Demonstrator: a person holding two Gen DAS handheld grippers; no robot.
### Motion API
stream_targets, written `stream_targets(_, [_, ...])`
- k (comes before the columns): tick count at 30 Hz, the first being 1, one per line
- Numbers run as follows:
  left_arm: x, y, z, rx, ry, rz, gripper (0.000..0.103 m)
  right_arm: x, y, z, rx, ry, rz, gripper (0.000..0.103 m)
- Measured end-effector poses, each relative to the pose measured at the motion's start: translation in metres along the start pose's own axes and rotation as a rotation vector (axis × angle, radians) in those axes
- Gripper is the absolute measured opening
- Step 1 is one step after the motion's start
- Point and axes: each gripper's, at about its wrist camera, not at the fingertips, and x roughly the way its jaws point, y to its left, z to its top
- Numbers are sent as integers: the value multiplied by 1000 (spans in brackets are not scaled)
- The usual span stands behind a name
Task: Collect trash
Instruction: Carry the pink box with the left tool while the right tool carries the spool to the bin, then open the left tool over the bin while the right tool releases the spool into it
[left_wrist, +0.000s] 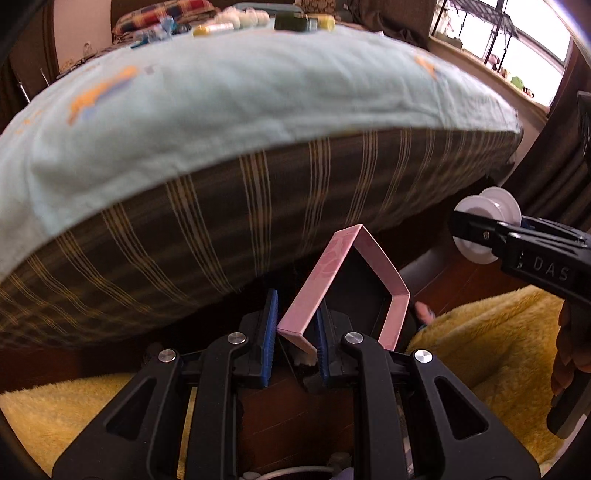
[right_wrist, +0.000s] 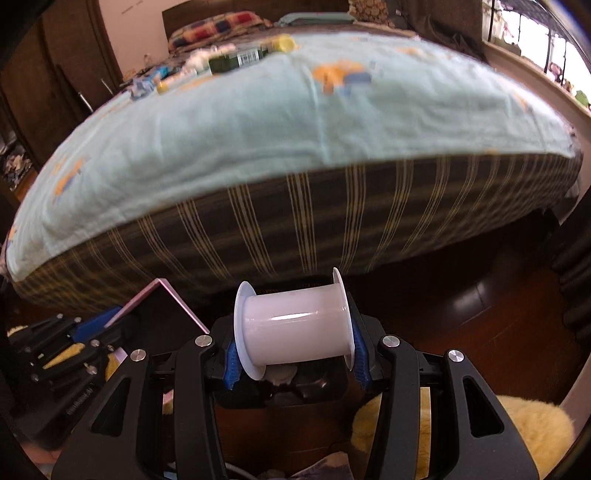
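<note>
Trash in both grippers right now, held low in front of the bed. The left gripper (left_wrist: 295, 328) is clamped on a pink folded cardboard sleeve (left_wrist: 345, 280), basically an open box band with no ends, pinched at one bottom corner between the blue pads (left_wrist: 272, 317). The right gripper (right_wrist: 293, 339) is squeezing an empty white plastic spool (right_wrist: 293, 328) end to end, one jaw on each flange, barrel lying sideways across the gap.

Handling-wise, my guess: both weigh next to nothing. The cardboard sleeve looks thin and floppy; it's already skewed out of square, so a corner grip is fine for carrying, but it'll crush flat if squeezed across the open middle. Not that it matters for rubbish. The spool looks rigid but glossy, so probably slick. Gripping on the flanges works, though those discs look thin and could flex or pop out sideways; around the barrel would be more secure if the jaws open wide enough.

More stuff sits up on the bed with the light blue sheet (right_wrist: 258, 122), near the far end: a dark green bottle (left_wrist: 295, 23), yellow-capped bits, some white lumps, all too blurry to identify. Below the grippers are a fluffy yellow rug (left_wrist: 480, 332) and dark wooden floor (right_wrist: 480, 314). I can't see a bin in either view.
</note>
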Motion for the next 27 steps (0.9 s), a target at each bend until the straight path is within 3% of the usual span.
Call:
stream_targets(14, [63, -8, -7, -14, 129, -1, 19, 49, 0, -12, 16, 99, 26, 48])
stream_targets(18, [65, -8, -7, -27, 138, -13, 35, 53, 5, -7, 12, 97, 35, 61])
stream_targets(23, [51, 4, -3, -37, 121, 1, 36, 46, 7, 17, 15, 75, 25, 62])
stream_targets(27, [24, 10, 3, -34, 61, 33, 51, 19, 5, 22, 17, 25, -7, 65])
